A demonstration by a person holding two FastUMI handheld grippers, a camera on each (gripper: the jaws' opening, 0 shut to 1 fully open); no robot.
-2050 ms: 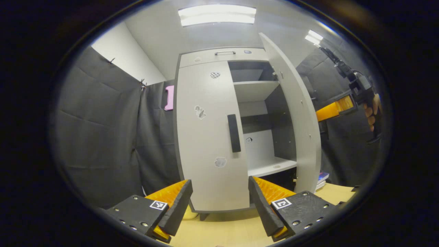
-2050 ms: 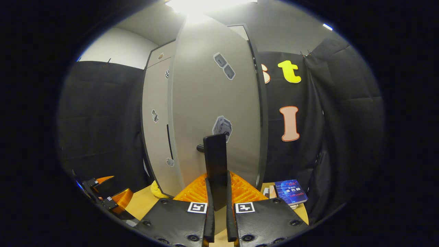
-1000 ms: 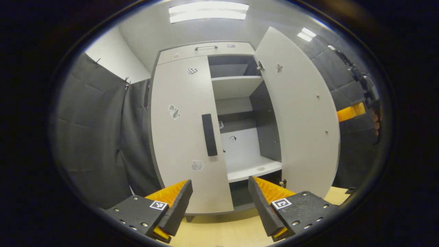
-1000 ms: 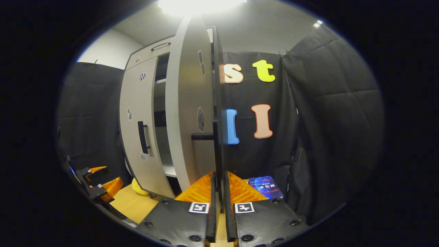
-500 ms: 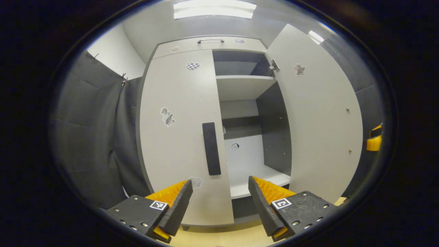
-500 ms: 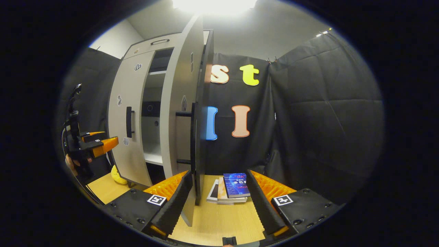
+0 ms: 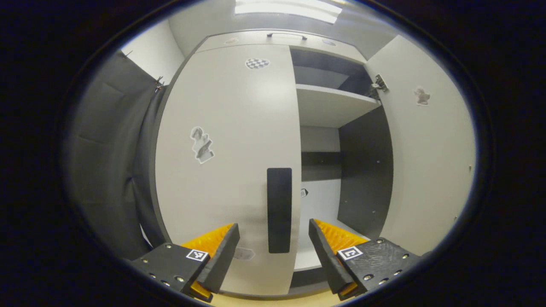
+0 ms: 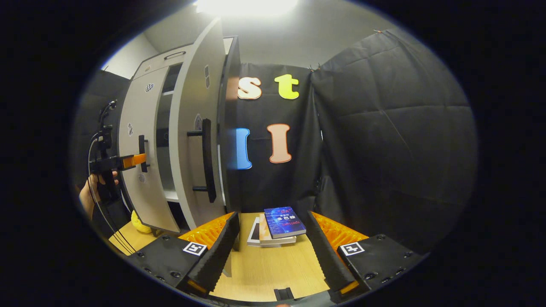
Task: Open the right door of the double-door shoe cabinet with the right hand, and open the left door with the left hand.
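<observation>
Left gripper view: the left claw [image 7: 273, 251] is held wide open, empty, either side of the closed left door's handle [image 7: 279, 209]. The right claw [image 8: 269, 249] is spread wide too, holding nothing; the right door [image 8: 194, 136] stands open. Two doors are seen.

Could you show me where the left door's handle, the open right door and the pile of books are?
left door handle [image 7: 279, 209]: left gripper view, mid-bar.
right door [image 8: 192, 102]: right gripper view, outer face.
books [image 8: 283, 221]: right gripper view, top cover.

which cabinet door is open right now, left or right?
The right door is swung wide open, exposing the shelves. The left door is shut, its handle between the open left gripper fingers.
</observation>
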